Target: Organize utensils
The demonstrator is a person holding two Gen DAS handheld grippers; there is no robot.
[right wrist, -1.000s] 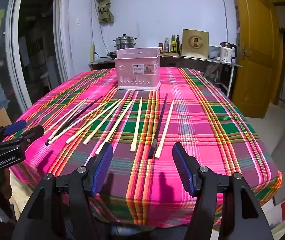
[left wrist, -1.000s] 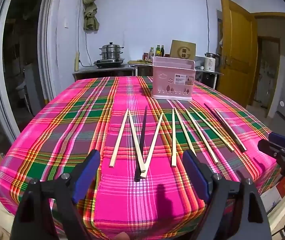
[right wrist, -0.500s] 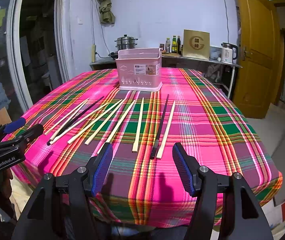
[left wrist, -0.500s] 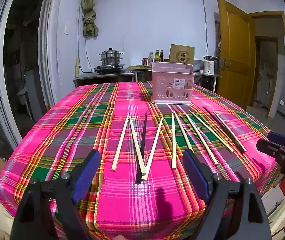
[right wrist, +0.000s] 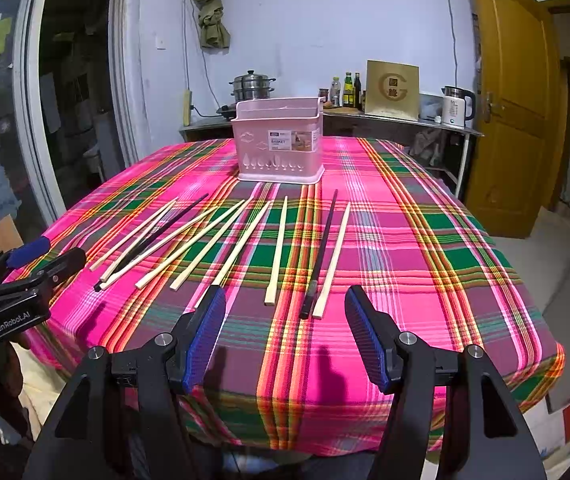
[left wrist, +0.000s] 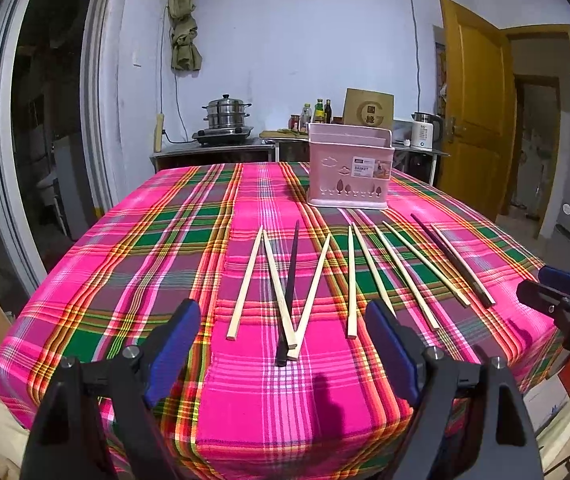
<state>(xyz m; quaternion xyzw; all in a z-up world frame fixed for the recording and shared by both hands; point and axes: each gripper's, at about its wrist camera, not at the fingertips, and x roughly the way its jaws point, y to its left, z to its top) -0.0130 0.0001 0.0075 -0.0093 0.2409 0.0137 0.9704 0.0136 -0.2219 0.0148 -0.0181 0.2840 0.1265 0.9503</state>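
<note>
Several pale wooden chopsticks and a few black chopsticks lie side by side on the pink plaid tablecloth. They also show in the right wrist view: pale chopsticks, a black chopstick. A pink utensil basket stands behind them, also in the right wrist view. My left gripper is open and empty over the near table edge. My right gripper is open and empty, also at the near edge, and shows at the right.
The table's near edge drops off below both grippers. Behind the table a counter holds a steel steamer pot, bottles, a brown box and a white kettle. A yellow door stands open at the right.
Both views have tilted up and shifted slightly, so the table sits lower in frame. The chopsticks and basket have not moved. Both grippers stay open.
</note>
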